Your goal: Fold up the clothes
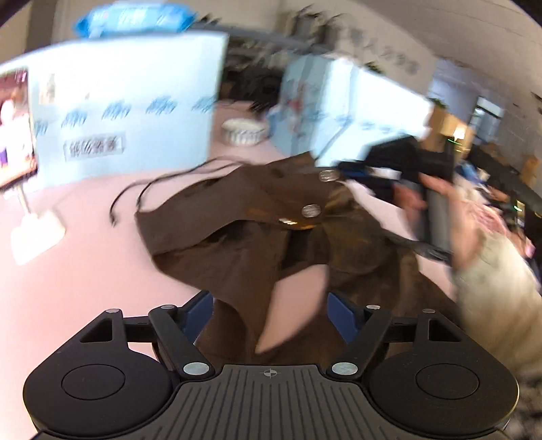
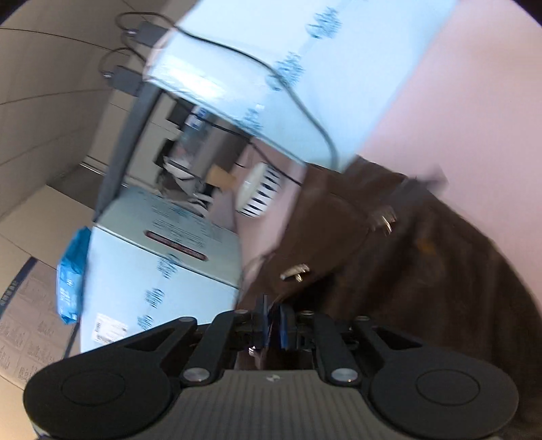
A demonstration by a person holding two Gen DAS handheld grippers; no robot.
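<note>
A brown garment with silver buttons and a dark drawstring lies crumpled on the pink table. My left gripper is open, its blue pads wide apart, with brown cloth lying between them. In the right wrist view the same brown garment hangs and bunches. My right gripper is shut on an edge of it, blue pads pressed together on the cloth. The right gripper and the hand holding it also show in the left wrist view. Both views are blurred.
Two large light-blue cardboard boxes stand at the back of the table. A white ribbed bowl sits between them. A blue packet lies on the left box. A white stand is at left.
</note>
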